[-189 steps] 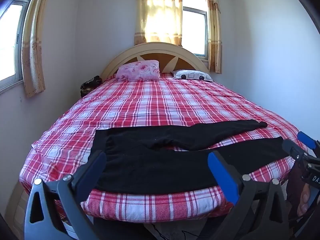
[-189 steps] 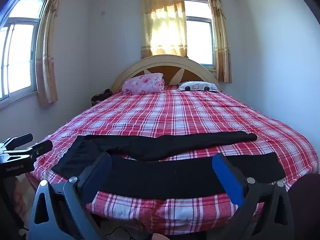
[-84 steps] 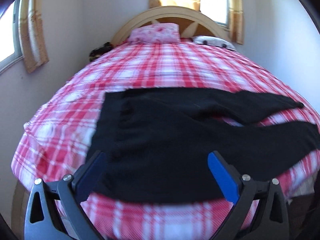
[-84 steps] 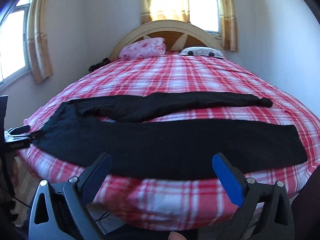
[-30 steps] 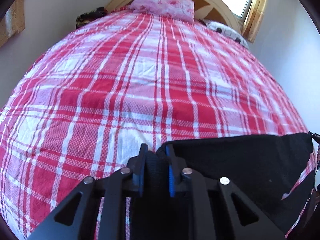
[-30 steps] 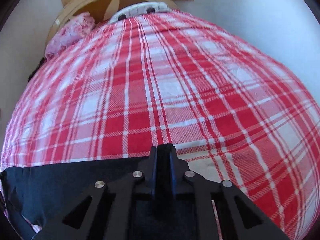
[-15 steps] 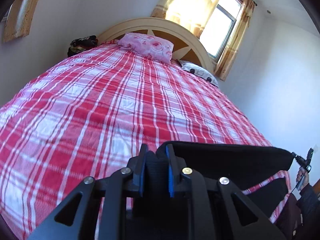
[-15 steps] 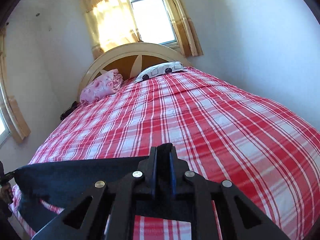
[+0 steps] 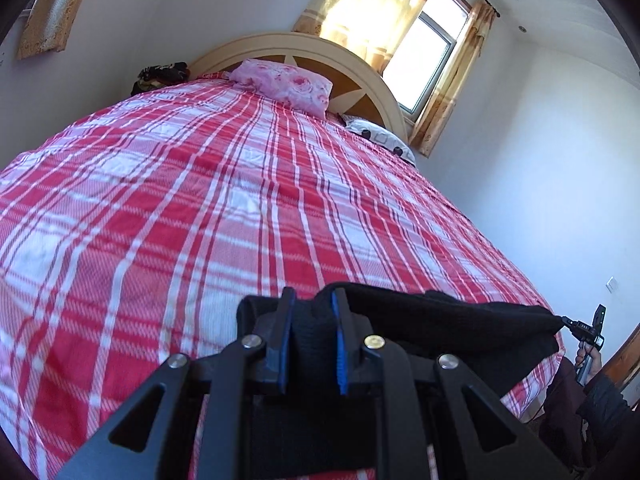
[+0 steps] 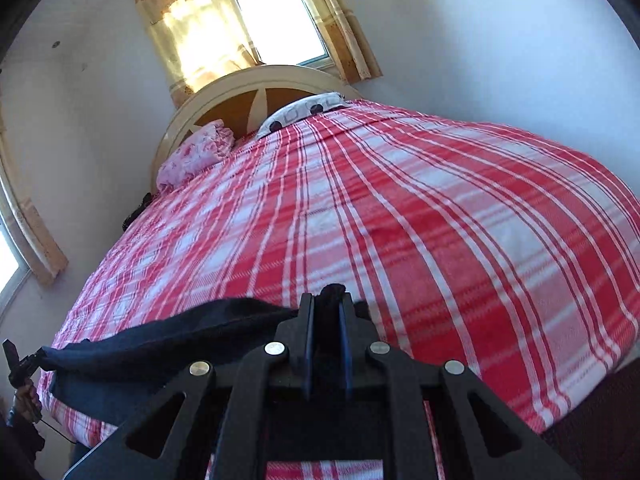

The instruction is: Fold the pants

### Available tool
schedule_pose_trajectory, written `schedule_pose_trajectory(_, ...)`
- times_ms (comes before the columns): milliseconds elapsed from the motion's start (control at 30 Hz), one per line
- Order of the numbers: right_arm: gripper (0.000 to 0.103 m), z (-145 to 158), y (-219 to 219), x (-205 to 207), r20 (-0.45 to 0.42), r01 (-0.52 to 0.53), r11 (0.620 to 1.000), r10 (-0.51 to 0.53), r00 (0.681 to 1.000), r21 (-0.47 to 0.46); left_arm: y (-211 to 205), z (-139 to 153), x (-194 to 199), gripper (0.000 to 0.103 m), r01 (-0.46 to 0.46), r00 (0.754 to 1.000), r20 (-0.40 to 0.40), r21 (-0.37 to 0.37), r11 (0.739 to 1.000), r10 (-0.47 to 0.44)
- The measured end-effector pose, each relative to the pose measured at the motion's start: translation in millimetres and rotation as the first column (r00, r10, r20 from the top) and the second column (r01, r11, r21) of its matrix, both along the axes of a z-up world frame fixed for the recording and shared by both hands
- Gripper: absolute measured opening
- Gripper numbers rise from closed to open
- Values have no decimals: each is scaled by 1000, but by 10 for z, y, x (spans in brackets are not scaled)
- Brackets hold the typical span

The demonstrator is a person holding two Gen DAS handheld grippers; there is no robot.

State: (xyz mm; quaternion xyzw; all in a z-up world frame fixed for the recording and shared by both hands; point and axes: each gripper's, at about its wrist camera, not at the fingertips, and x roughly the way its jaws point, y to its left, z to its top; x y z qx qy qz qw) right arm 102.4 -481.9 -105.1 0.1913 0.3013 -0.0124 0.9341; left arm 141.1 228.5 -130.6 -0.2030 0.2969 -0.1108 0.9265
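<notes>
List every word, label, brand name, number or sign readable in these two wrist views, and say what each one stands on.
None can be read.
The left gripper and right gripper, both shut on the black pants, show no lettering here.
The pink floral pillow, the white pillow with dark spots and the plaid bedspread carry patterns only, no text.

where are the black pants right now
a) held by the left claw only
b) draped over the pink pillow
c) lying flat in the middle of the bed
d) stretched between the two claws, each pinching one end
d: the left claw and the right claw are each shut on black pants fabric, which spans between them above the near edge of the plaid bed.
</notes>
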Motion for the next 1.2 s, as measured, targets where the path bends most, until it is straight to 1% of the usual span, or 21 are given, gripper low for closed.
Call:
schedule_pose_trajectory(100, 21, -56, 28, -76, -51, 22, 998, -25, 998, -55, -86, -61, -157, 18, 0, 1000, 8, 52, 999, -1)
schedule_pose_trajectory(167, 24, -39, 22, -184, -57, 56, 994, -61, 996, -90, -127, -78, -240, 19, 0, 1000, 21, 79, 997, -1)
schedule_pose_trajectory(200, 32, -16, 11, -242, -57, 76, 992, -83, 995, -104, -129, -81, -277, 19, 0, 1000, 26, 86, 996, -2)
schedule_pose_trajectory(233, 44, 9, 0, -302, -58, 103, 988, -110, 992, -116, -137, -84, -300, 20, 2, 1000, 29, 94, 996, -5)
schedule_pose_trajectory(267, 46, 56, 16, -371, -54, 137, 979, -146, 988, -148, -138, -90, -314, 21, 5, 999, 32, 100, 995, -9)
schedule_pose_trajectory(300, 46, 126, 87, -450, -31, 151, 970, -160, 987, -193, -141, -97, -327, 27, 4, 999, 34, 109, 994, -8)
schedule_pose_trajectory(367, 46, 291, 379, -586, 31, 111, 960, -106, 994, -258, -145, -110, -359, 38, -4, 999, 41, 125, 992, -1)
schedule_pose_trajectory(467, 46, 427, 937, -631, 68, -13, 956, 35, 997, -293, -125, -151, -370, 39, 0, 999, 38, 107, 994, -4)
schedule_pose_trajectory(533, 48, 442, 1425, -584, 57, -129, 940, 154, 986, -316, -135, -180, -378, 40, 0, 1000, 30, 110, 994, -3)
schedule_pose_trajectory(600, 48, 380, 1938, -502, 22, -263, 909, 285, 958, -323, -147, -178, -424, 44, -2, 999, 36, 126, 992, -2)
schedule_pose_trajectory(633, 48, 337, 2191, -458, 5, -321, 887, 342, 940, -332, -158, -163, -455, 44, -3, 999, 38, 144, 990, -2)
schedule_pose_trajectory(667, 48, 289, 2434, -425, -13, -370, 860, 391, 920, -350, -177, -142, -487, 48, -7, 999, 42, 173, 985, -1)
schedule_pose_trajectory(700, 48, 229, 2699, -387, -37, -424, 827, 443, 896, -370, -189, -123, -506, 56, -14, 999, 46, 201, 980, 5)
schedule_pose_trajectory(733, 48, 158, 2998, -351, -64, -485, 784, 502, 863, -388, -202, -102, -537, 60, -23, 999, 52, 232, 973, 11)
schedule_pose_trajectory(767, 48, 95, 3220, -363, -78, -525, 753, 542, 836, -397, -214, -82, -576, 66, -27, 998, 55, 271, 962, 13)
schedule_pose_trajectory(833, 48, -14, 3647, -378, -105, -605, 681, 624, 774, -412, -222, -80, -607, 69, -19, 999, 47, 319, 948, 4)
schedule_pose_trajectory(900, 48, -118, 4041, -422, -124, -645, 628, 668, 734, -436, -225, -100, -647, 72, -10, 999, 39, 372, 928, -4)
schedule_pose_trajectory(967, 48, -187, 4291, -411, -137, -664, 595, 689, 711, -453, -217, -131, -675, 72, -4, 999, 36, 378, 926, -10)
schedule_pose_trajectory(1067, 48, -254, 4551, -294, -151, -678, 569, 704, 694, -464, -200, -156, -652, 72, -21, 999, 45, 358, 934, 6)
schedule_pose_trajectory(1167, 48, -307, 4617, -206, -173, -681, 569, 695, 698, -461, -223, -110, -589, 70, -22, 998, 64, 364, 931, -1)
schedule_pose_trajectory(1200, 48, -341, 4605, -144, -186, -685, 570, 691, 698, -453, -236, -91, -574, 65, -19, 998, 69, 364, 931, -6)
